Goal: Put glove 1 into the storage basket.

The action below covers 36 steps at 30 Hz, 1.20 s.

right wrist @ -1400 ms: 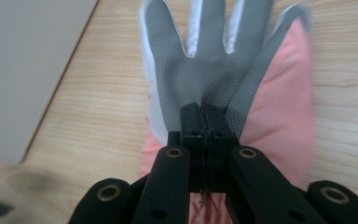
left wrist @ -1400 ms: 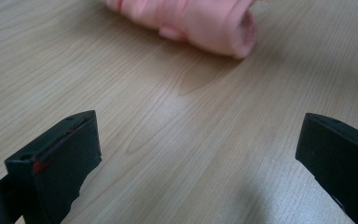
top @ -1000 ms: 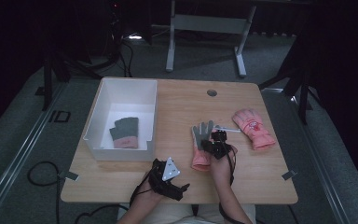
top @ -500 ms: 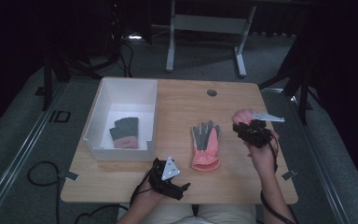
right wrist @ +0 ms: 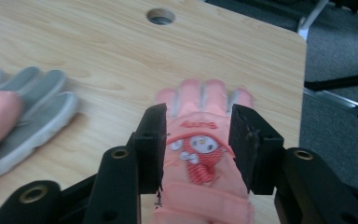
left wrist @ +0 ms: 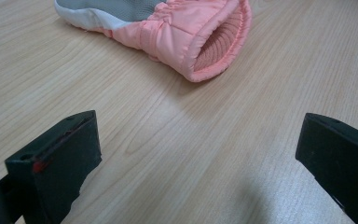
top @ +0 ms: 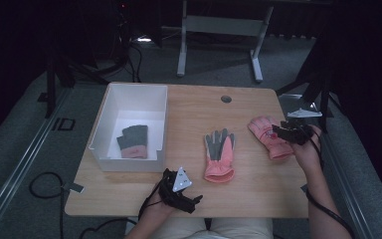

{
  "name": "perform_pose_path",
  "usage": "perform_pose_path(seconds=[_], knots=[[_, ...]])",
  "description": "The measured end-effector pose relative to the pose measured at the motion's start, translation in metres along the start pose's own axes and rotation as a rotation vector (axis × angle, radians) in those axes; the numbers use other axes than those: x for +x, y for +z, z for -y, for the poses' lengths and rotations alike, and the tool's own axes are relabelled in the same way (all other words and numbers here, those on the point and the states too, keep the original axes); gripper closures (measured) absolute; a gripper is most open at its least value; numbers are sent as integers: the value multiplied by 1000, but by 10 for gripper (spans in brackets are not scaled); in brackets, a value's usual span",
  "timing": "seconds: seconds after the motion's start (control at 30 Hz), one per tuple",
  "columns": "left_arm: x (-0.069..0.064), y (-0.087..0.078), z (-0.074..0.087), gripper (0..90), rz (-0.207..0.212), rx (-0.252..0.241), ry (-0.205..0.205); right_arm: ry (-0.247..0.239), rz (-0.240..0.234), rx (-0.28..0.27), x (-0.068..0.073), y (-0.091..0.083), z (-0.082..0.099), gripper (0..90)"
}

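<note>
On my high view the wooden tabletop (top: 189, 117) carries a white bin (top: 110, 119) at its left, with 1 grey-and-pink glove (top: 133, 141) lying inside it. A second glove, grey palm (top: 219, 154) up with a pink cuff, lies flat near the tabletop's middle. A third, the pink glove (top: 269, 136), lies toward the right edge, fingers pointing away from me.

My right tool (top: 284, 130) sits at the pink glove. In the right gripper view its 2 jaws stand on either side of that pink glove (right wrist: 200, 149), which shows a cartoon face and small lettering on its back; the jaws are close against the glove's sides, but I cannot tell whether they are actually pressing it.

My left tool (top: 181, 191) rests low at the tabletop's near edge, held in my left hand (top: 156, 206), with the grey plate on top. In the left gripper view its jaws stand wide apart over bare wood, with nothing between them; the ribbed cuff opening of the grey palm (left wrist: 186, 32) glove lies ahead, apart from the jaws.

A round hole (top: 226, 98) sits in the tabletop near its far edge.
</note>
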<state>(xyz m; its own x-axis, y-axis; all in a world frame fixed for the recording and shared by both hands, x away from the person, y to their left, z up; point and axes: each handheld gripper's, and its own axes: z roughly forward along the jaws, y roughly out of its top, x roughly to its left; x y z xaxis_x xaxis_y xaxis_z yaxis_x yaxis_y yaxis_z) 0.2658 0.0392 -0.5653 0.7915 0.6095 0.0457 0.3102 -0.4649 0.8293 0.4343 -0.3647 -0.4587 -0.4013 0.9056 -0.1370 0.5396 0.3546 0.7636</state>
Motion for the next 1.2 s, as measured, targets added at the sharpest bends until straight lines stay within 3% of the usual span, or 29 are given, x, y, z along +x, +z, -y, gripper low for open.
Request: perform_pose_path(seconds=[0.3, 0.37, 0.53, 0.63, 0.8, 1.0, 1.2], knots=[[1, 1, 1, 0, 1, 8, 2, 10, 21, 86, -17, 38, 11, 544], [1, 1, 1, 0, 2, 6, 0, 36, 6, 101, -18, 46, 14, 541], [0, 0, 1, 0, 3, 11, 10, 2, 11, 171, -15, 66, 22, 520], [-2, 0, 1, 0, 3, 5, 25, 20, -2, 183, -17, 71, 26, 580], [-2, 1, 1, 0, 0, 11, 25, -19, 25, 234, -8, 77, 23, 763], [-2, 1, 1, 0, -3, 8, 18, 40, 54, 235, -1, 64, 14, 842], [-1, 1, 1, 0, -4, 8, 13, 84, 85, 133, 15, 13, 0, 848]])
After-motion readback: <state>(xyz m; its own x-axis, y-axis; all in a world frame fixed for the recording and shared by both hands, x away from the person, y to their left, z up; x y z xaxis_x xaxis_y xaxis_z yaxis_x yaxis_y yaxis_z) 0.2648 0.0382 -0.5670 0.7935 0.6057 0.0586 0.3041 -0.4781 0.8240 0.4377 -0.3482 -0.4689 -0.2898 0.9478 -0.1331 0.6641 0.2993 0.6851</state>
